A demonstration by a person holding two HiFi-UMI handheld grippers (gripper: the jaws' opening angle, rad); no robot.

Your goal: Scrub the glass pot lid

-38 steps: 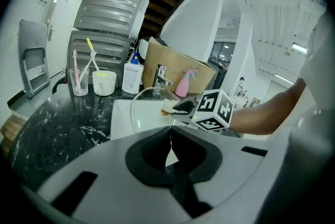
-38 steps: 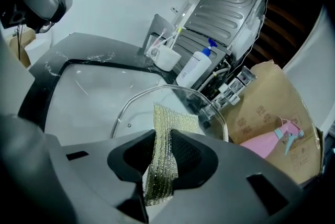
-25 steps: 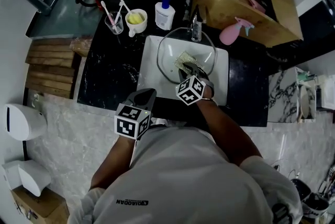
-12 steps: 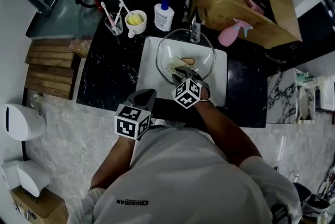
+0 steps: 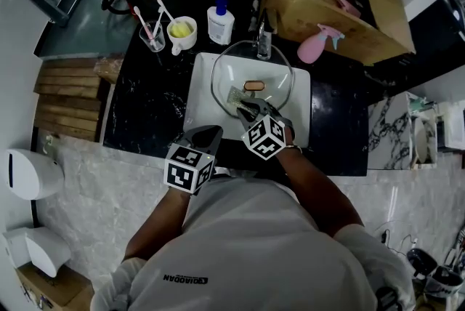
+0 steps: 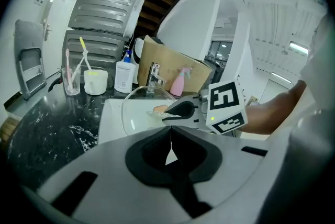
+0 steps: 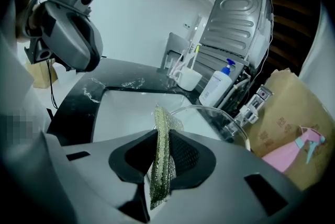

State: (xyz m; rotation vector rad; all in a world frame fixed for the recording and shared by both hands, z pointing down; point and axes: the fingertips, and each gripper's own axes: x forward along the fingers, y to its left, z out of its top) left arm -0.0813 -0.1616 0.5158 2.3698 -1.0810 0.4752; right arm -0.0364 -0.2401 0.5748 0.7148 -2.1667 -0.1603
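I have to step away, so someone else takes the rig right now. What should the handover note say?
Left gripper: shut, empty, held short of the white rectangular sink.
Right gripper: shut on the green mesh scrubbing pad, at the near part of the round glass pot lid.
The lid lies in the sink.
Done: pad is at the lid; how much is scrubbed cannot be told.
Left: probably work the pad across the whole lid.

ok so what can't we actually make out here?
Head view: whether the scrub pad touches the glass lid; the right gripper covers it.
Right gripper view: the lid's near half, behind the gripper's body.
Head view: orange piece mid-lid, too small to identify.
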